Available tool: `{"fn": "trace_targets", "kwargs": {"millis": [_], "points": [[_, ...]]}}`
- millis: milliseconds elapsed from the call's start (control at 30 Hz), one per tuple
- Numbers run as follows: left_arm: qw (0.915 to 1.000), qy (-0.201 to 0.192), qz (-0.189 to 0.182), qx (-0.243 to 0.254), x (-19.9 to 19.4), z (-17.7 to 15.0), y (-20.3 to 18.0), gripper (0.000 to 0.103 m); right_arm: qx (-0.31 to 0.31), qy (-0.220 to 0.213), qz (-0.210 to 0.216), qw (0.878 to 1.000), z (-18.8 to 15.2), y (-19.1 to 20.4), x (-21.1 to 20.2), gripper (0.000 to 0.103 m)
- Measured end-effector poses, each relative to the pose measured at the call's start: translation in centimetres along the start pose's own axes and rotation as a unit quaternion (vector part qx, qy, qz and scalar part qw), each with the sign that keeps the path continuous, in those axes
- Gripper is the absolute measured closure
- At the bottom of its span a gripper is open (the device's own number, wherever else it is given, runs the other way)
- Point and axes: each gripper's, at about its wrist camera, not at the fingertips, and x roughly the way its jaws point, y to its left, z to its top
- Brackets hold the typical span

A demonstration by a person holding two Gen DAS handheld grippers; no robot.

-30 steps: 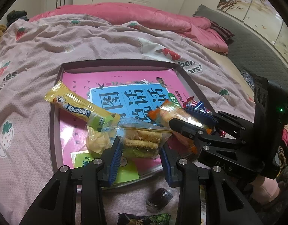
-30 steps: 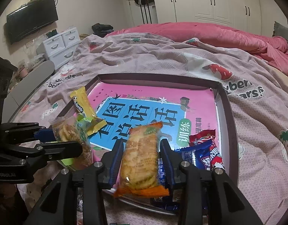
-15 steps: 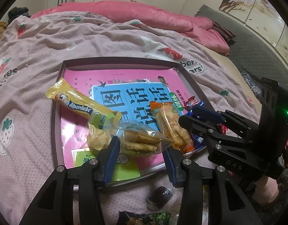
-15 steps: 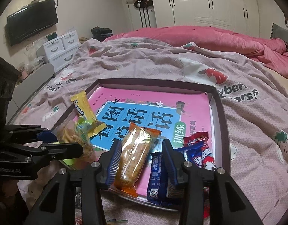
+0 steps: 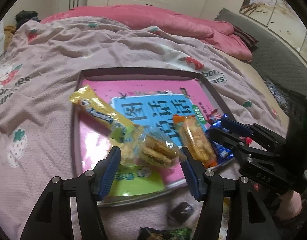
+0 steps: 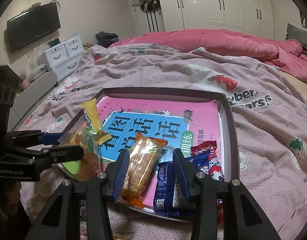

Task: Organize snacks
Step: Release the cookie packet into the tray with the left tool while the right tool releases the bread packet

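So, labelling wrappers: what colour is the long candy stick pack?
Yellow candy stick pack, with a blue logo band; left wrist view shows it best.

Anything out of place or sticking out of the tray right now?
Yes. The yellow candy pack lies tilted across the tray's left rim, its end poking out. A dark wrapped snack and a green packet sit outside on the blanket.

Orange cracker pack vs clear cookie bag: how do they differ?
The orange cracker pack is long and slim with orange ends; the clear cookie bag is wider and see-through. The pack lies flat mid-tray; the bag sits at the tray's left corner against a yellow candy stick. Both hold biscuits.
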Motion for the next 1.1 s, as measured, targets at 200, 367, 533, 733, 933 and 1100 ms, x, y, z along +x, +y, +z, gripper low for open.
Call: {"fn": "trace_targets", "kwargs": {"millis": [200, 367, 533, 733, 933, 1100], "points": [[0.9995, -0.006, 0.019, -0.024, -0.2, 0.5, 2.0, 0.04, 0.001, -0.002, 0.001, 1.0, 0.0, 0.0, -0.1, 0.058], [0.9993, -0.012, 0.02, -0.029, -0.6, 0.7, 2.4, 0.04, 0.0, -0.007, 0.001, 1.0, 0.0, 0.0, -0.6, 0.058], [0.9993, -0.019, 0.017, -0.026, -1.2, 0.7, 2.2, 0.036, 0.002, -0.018, 0.003, 1.0, 0.1, 0.0, -1.6, 0.058], [0.9993, -0.028, 0.017, -0.021, -2.3, 0.8, 1.8, 0.035, 0.002, -0.026, 0.005, 1.0, -0.1, 0.1, -2.7, 0.058], [0.9992, -0.033, 0.018, -0.014, -3.2, 0.6, 1.3, 0.034, 0.0, -0.029, 0.007, 1.0, -0.3, 0.4, -3.4, 0.057], [0.9993, -0.034, 0.016, -0.005, -3.7, 0.3, 0.9, 0.034, -0.003, -0.025, 0.009, 1.0, -0.6, 0.7, -3.6, 0.056]]}}
